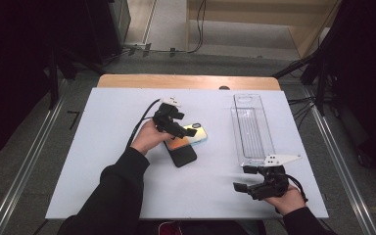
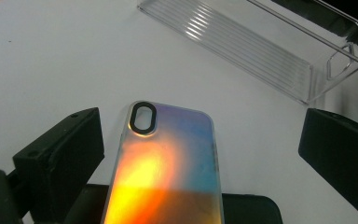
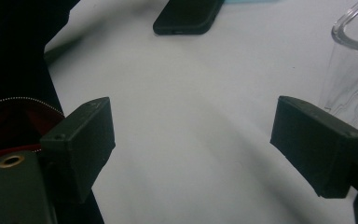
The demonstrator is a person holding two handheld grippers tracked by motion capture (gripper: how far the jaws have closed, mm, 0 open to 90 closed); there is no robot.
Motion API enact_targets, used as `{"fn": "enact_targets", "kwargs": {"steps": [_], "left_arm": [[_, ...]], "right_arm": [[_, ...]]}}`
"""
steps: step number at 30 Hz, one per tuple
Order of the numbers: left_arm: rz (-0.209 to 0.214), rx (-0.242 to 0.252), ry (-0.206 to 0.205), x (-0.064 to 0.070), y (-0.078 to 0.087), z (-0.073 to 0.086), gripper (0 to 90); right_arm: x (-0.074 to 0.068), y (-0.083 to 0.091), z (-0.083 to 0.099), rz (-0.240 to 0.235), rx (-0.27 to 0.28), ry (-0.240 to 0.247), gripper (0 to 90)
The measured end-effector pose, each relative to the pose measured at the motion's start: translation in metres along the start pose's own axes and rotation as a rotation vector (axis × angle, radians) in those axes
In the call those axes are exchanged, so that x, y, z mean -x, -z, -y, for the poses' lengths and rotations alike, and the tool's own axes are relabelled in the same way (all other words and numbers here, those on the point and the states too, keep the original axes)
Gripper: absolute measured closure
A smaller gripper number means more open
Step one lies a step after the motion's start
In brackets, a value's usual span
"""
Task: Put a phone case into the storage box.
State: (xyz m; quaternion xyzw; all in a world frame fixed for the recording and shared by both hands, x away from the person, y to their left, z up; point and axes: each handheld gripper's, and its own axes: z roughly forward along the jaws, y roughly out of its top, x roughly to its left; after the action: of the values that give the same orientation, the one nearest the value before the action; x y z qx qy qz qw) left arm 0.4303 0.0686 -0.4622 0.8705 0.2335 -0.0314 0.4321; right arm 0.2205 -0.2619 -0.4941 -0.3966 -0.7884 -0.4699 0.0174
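A lab-like recording space: a white-topped table [image 1: 103,161] flanked by metal floor rails [image 1: 24,166], dark equipment racks [image 1: 103,24] at eleven o'clock, cables [image 1: 196,29] trailing at twelve.

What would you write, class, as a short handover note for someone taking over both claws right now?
Left claw: open, jaws either side of the iridescent phone case, not clamped on it.
Right claw: open, holding nothing, low at the table's near right edge, just in front of the clear plastic tray.
The case lies partly across the black phone, mid-table.
Done: left claw lined up on the case.
Left, probably: close on the case, then deal with the phone.
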Motion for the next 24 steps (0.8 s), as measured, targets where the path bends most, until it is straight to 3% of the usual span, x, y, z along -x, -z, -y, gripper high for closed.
{"fn": "enact_targets", "kwargs": {"steps": [7,19,24], "left_arm": [[0.003,0.013,0.000,-0.002,-0.001,0.003,0.4],[-0.003,-0.024,-0.009,-0.006,-0.010,0.012,0.5],[-0.047,-0.058,-0.021,-0.007,-0.014,0.016,3.8]], "right_arm": [[0.000,0.000,0.000,0.001,0.000,-0.002,11.7],[0.000,0.001,0.000,-0.006,0.002,-0.005,11.7],[0.000,0.001,0.000,-0.005,0.003,-0.003,11.7]]}}
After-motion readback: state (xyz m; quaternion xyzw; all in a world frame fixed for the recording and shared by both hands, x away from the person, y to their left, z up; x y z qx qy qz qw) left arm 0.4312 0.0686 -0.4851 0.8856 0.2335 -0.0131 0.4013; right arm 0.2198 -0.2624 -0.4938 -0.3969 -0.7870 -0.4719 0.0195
